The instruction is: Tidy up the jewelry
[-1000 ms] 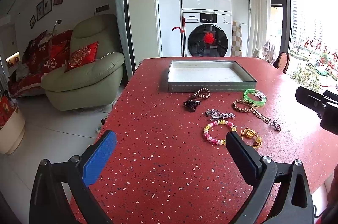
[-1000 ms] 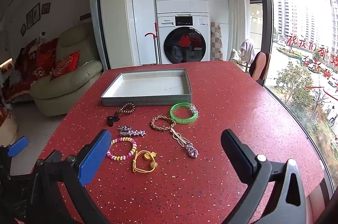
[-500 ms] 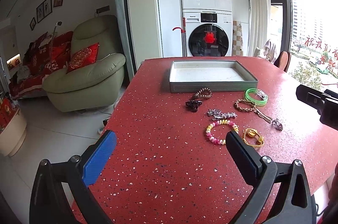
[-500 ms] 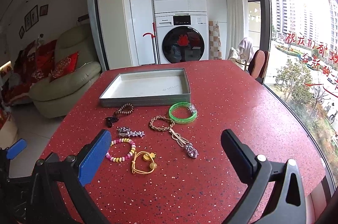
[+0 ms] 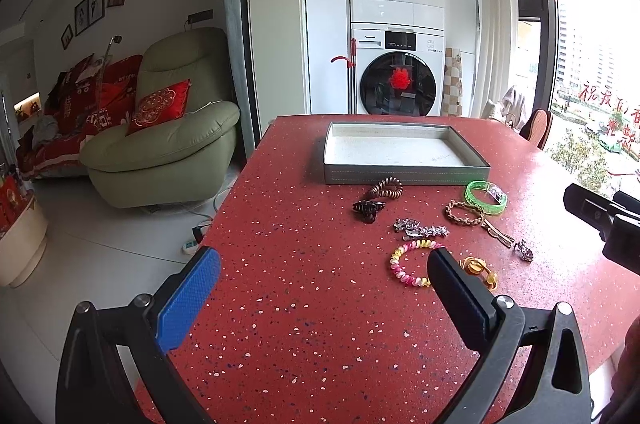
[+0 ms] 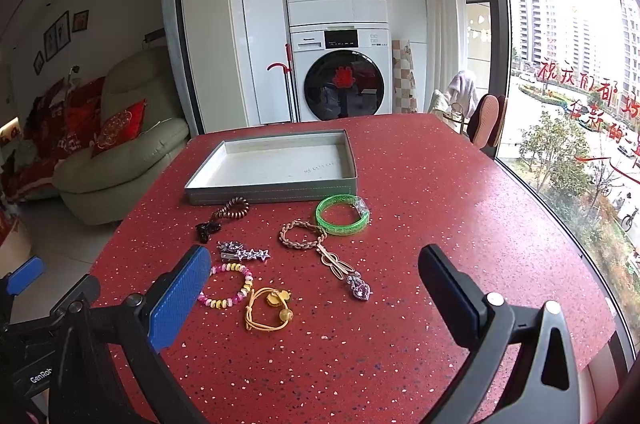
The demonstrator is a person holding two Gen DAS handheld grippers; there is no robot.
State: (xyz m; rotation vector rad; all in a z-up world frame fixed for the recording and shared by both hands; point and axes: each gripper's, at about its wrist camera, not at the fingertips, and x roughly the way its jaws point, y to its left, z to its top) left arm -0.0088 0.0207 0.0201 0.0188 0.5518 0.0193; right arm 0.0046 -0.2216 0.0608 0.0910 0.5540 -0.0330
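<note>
Across the middle of both frames, a red speckled bench (image 6: 440, 192) carries a shallow grey tray (image 6: 272, 190) with a pale, bare floor, set toward the far edge. Just in front of the tray's near wall lies a scatter of jewelry: a green bangle (image 6: 342, 215) at centre right, a braided tan bracelet (image 6: 301, 234) touching its lower left side, and a gold hair clip (image 6: 335, 264) running down from the braid to a purple gem clip (image 6: 359, 287). Left of these sit a brown coil hair tie (image 6: 234, 209), a small black claw clip (image 6: 206, 229) and a silver star clip (image 6: 244, 251). Nearer the lower centre lie a pink and yellow bead bracelet (image 6: 228, 286) and a yellow cord hair tie (image 6: 269, 309), close beside each other.

The right gripper (image 6: 314, 288) hangs released above the bench, its blue pad at lower left overlapping the bead bracelet in the picture and holding nothing. The left gripper (image 5: 324, 288) is likewise spread wide and empty over bare bench in the lower left of its view, with the jewelry to the right of centre. Two stacked washing machines (image 6: 338, 20) stand behind, and a green armchair (image 5: 168, 140) fills the left.
</note>
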